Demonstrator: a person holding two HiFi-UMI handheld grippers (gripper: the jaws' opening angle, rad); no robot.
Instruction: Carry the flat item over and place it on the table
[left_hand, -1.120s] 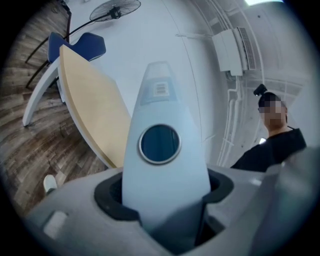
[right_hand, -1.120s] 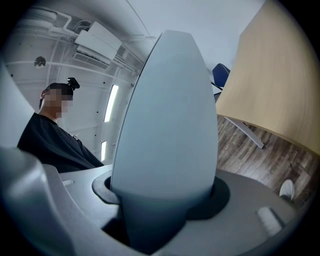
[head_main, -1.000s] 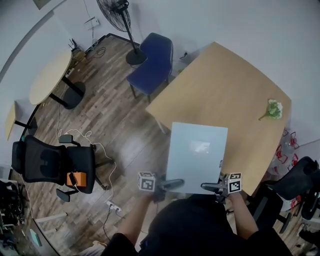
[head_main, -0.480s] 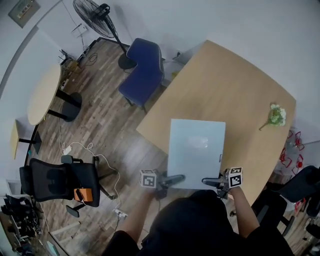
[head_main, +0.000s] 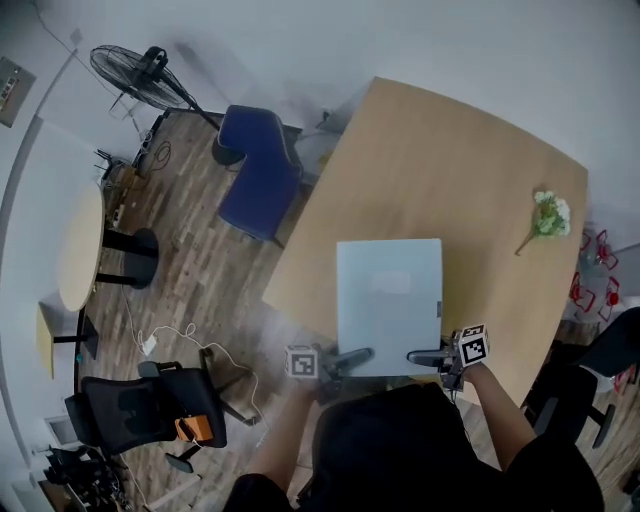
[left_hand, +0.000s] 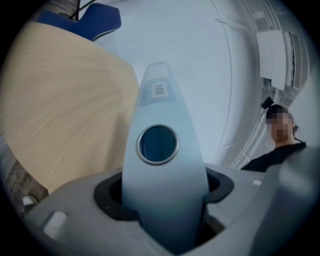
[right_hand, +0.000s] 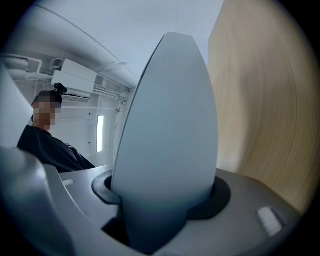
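Observation:
The flat item is a pale blue-grey panel (head_main: 390, 305), held level above the near corner of the light wooden table (head_main: 450, 170). My left gripper (head_main: 350, 358) is shut on its near edge at the left, and my right gripper (head_main: 425, 357) is shut on the same edge at the right. The left gripper view shows the panel (left_hand: 160, 170) edge-on between the jaws, with a round ringed hole (left_hand: 157, 144) in it and the table (left_hand: 60, 100) to its left. Seen edge-on in the right gripper view, the panel (right_hand: 170, 125) fills the middle and the table (right_hand: 265, 100) lies to its right.
A small bunch of flowers (head_main: 545, 215) lies near the table's right edge. A blue chair (head_main: 258, 170) stands at the table's left side, with a floor fan (head_main: 140, 68) behind it. A black office chair (head_main: 150, 410), floor cables (head_main: 165, 335) and a round side table (head_main: 78, 250) are at the left.
The panel has come further over the table, from hanging partly over the floor to lying above the near corner. Both grippers kept their hold on its near edge.

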